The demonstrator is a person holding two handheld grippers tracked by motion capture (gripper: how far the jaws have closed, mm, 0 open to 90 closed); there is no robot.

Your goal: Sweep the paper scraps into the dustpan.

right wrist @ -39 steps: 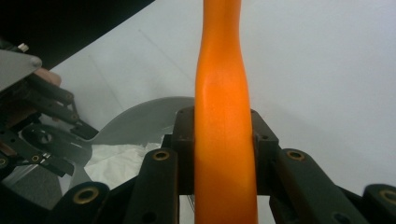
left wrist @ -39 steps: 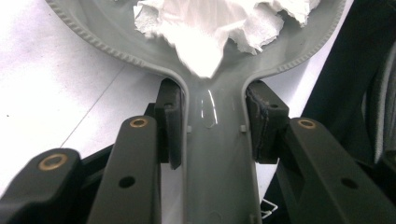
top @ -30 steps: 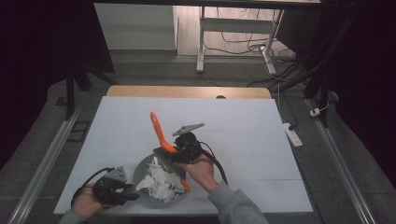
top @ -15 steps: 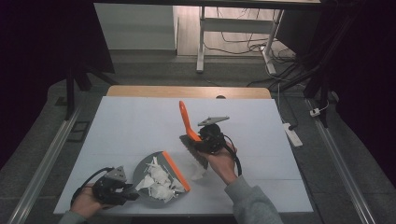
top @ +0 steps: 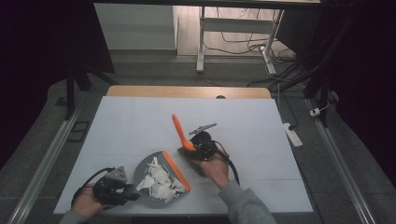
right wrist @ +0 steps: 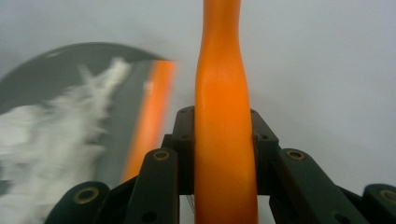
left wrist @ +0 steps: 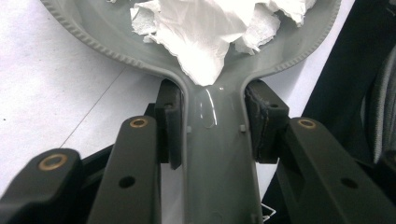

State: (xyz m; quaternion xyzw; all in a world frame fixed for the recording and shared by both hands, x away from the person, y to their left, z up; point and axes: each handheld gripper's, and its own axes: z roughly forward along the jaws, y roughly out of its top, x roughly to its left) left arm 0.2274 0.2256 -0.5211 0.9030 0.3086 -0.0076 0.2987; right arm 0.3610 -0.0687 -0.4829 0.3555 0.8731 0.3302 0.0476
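Both tools stay clamped: the left hand-held gripper [top: 122,189] pins the grey plastic dustpan [top: 159,178] of torn white paper [top: 159,182] on the counter [top: 140,126], while the right hand-held gripper [top: 195,150] swings the orange-handled brush [top: 180,130] back beside it, sweeping apparently done.

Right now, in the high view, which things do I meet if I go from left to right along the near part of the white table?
left gripper → grey dustpan holding white paper scraps → dustpan's orange lip → right gripper gripping the orange brush handle.
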